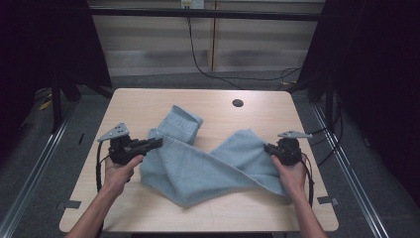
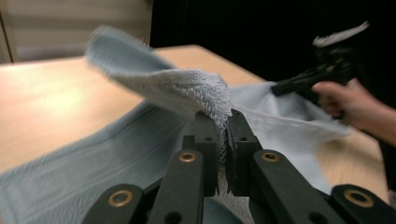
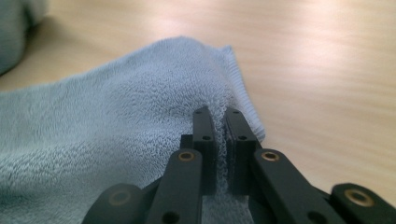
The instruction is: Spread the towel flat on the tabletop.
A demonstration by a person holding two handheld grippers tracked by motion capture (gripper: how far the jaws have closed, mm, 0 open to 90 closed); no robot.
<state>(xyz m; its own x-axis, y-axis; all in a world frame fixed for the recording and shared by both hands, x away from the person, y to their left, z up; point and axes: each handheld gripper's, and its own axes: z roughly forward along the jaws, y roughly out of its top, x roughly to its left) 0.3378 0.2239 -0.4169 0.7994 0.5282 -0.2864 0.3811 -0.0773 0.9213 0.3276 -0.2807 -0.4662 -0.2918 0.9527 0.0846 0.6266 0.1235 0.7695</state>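
Pale blue terry: the towel (image 1: 198, 166) lies rumpled across the middle of the tabletop (image 1: 143, 101), spread in a rough V with its low point toward you and one folded lobe reaching toward the far edge.

Your left gripper (image 1: 157, 143) sits at the towel's left edge, your left hand (image 1: 120, 171) wrapped around its body, grey plate on top. In the left gripper view the jaws are clamped together on a fold of towel (image 2: 187, 91); the cloth rises out of the pinch and arches up and away to the left, blurred at its far end. Farther right in that view, your other hand (image 2: 348, 100) and its gripper show at the towel's opposite side.

Your right gripper (image 1: 269, 148) is at the towel's right edge, your right hand (image 1: 291, 173) behind it. In the right gripper view the jaws are closed on the towel (image 3: 116, 135) close to a hemmed corner, the hem running just right of the pinch, bare wood (image 3: 327, 70) beyond.

A round hole (image 1: 237, 103) marks the tabletop's far side, well apart from the cloth. A black cable (image 1: 203, 67) trails on the floor behind.
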